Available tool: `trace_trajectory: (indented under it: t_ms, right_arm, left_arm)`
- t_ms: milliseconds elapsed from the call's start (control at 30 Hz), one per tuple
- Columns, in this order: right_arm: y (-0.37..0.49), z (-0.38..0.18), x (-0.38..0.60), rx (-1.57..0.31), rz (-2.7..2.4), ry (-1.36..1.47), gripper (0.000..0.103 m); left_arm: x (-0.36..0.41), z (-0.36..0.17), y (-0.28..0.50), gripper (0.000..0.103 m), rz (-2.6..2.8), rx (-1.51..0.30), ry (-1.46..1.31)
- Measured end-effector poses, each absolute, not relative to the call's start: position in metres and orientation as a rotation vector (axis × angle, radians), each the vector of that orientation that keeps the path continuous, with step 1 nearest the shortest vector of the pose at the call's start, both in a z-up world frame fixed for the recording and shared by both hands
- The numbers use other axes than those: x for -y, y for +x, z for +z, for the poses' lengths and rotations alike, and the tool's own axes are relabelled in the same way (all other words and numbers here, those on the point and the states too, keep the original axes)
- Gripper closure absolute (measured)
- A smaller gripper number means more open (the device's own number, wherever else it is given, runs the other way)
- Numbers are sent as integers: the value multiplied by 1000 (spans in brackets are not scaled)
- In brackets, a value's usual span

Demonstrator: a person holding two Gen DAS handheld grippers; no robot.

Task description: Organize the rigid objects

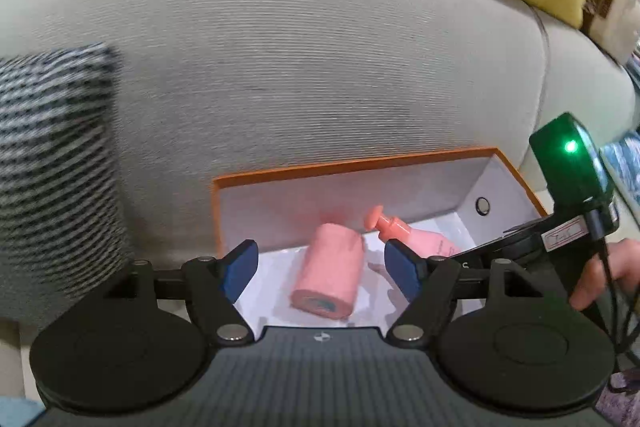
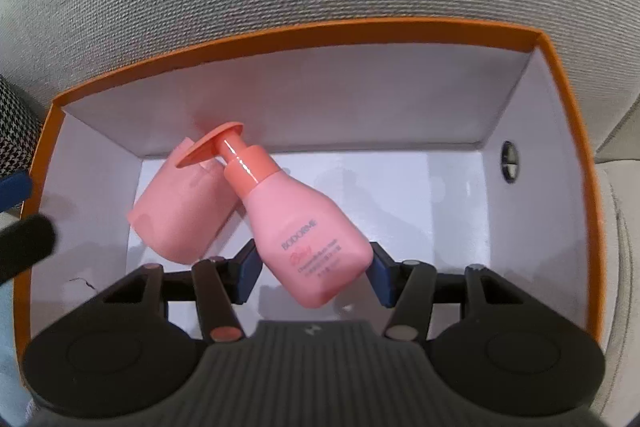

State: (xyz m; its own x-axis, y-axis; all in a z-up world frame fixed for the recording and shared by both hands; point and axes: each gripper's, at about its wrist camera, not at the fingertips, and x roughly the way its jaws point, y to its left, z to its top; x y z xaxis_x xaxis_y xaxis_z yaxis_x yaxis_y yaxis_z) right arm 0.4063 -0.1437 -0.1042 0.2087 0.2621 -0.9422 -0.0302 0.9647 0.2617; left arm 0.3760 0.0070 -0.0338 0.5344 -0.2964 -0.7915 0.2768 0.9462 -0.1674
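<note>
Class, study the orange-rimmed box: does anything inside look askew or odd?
Yes. The pink pump bottle is tilted, its orange pump head over the pink cylinder lying on its side in the white-lined cardboard box.

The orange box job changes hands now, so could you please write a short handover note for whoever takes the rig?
Left claw: open, empty, above the pink cylinder, which lies inside the orange box.
Right claw: shut on the pink pump bottle, low inside the box, pump head towards the far wall.
Done: cylinder is in the box.
Left: release the bottle and withdraw both claws; other items to sort are not visible here.
</note>
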Motion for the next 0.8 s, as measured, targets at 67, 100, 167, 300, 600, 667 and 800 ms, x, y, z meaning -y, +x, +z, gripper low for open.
trace_trajectory:
  t_ms: [67,100,167,300,600,667,800]
  right_arm:
    - [412,-109,138,-1373,199,230,45]
    - [414,-111,135,-1384,193,246,46]
    - [420,-115,130,-1398,196,278,46]
    - [427,-123,112,-1427,234,313,50]
    - [428,-119,90,-1410,303,303,55]
    - [428,-110,91,-1376,313,245,52]
    - [436,-102,90,-1308,346,160,48]
  left_arm:
    - [-14,-35,374,18,-331,-962,-22]
    - [-17,-36,373,18,-325,-971,-11]
    - [-22,-41,370,18,-312,-984,9]
    - [-31,-52,364,21,-313,-1025,-6]
    - [-38,-67,363,27,-322,-1048,-35]
    - [-36,-69,364,27,-322,-1047,-36]
    - [-29,-77,358,28,-320,-1044,-44]
